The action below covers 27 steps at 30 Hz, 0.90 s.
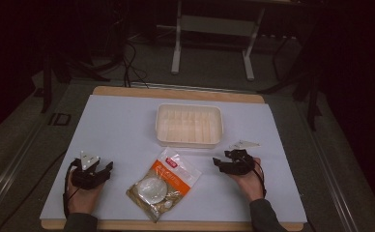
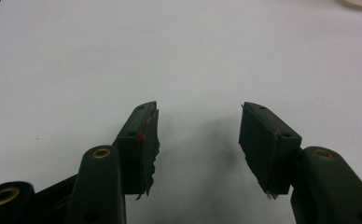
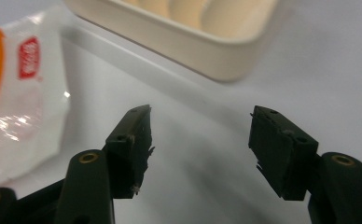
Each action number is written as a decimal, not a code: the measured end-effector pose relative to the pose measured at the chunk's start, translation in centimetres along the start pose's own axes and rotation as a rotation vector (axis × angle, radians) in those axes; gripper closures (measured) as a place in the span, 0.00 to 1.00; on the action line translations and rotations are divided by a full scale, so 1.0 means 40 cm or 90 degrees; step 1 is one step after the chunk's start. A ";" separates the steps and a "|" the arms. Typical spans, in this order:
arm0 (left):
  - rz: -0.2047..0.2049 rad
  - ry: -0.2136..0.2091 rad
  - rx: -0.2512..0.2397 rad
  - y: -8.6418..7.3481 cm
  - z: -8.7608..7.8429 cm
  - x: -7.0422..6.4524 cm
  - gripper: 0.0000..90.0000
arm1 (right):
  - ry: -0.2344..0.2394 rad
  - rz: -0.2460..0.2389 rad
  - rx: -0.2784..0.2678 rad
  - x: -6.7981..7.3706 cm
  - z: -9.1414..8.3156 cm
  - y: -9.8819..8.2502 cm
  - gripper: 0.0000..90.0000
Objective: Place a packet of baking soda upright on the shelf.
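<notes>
Crinkly clear plastic with an orange band, the snack bag [image 1: 164, 183] lies flat near the front edge of the white surface [image 1: 118, 125], at about six o'clock from the cream tray [image 1: 189, 125]. My worry is the slick film: if I pinch only a loose corner, I judge the bag will slide or fold, and its round contents may slump to one end. My right gripper [image 1: 218, 162] sits at the bag's three o'clock, fingers spread wide with nothing between them; in the right gripper view the bag [image 3: 20, 93] is off at ten o'clock, apart from the fingers [image 3: 132, 140]. My left gripper [image 1: 109, 166] rests at the bag's nine o'clock, fingers [image 2: 139, 140] wide over bare surface.
</notes>
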<state>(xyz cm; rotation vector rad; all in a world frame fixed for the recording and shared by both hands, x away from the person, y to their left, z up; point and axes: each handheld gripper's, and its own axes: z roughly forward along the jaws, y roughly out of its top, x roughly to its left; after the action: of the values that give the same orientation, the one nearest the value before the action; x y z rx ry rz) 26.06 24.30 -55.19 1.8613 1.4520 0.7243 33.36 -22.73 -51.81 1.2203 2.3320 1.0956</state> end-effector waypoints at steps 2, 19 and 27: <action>0.000 -0.001 0.001 0.000 0.000 0.000 0.52 | 0.005 -0.006 0.001 0.009 0.004 0.010 0.42; 0.007 -0.003 0.007 0.002 0.003 -0.002 0.52 | 0.073 -0.067 0.016 0.095 0.061 0.059 0.32; 0.008 -0.002 0.008 0.002 0.003 -0.003 0.52 | 0.092 -0.075 0.029 0.120 0.089 0.068 0.31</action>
<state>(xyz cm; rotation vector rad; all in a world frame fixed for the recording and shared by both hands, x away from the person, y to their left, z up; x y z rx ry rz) 26.18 24.16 -55.22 1.8813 1.4467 0.7190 34.01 -16.20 -51.76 1.0357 2.5130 1.1318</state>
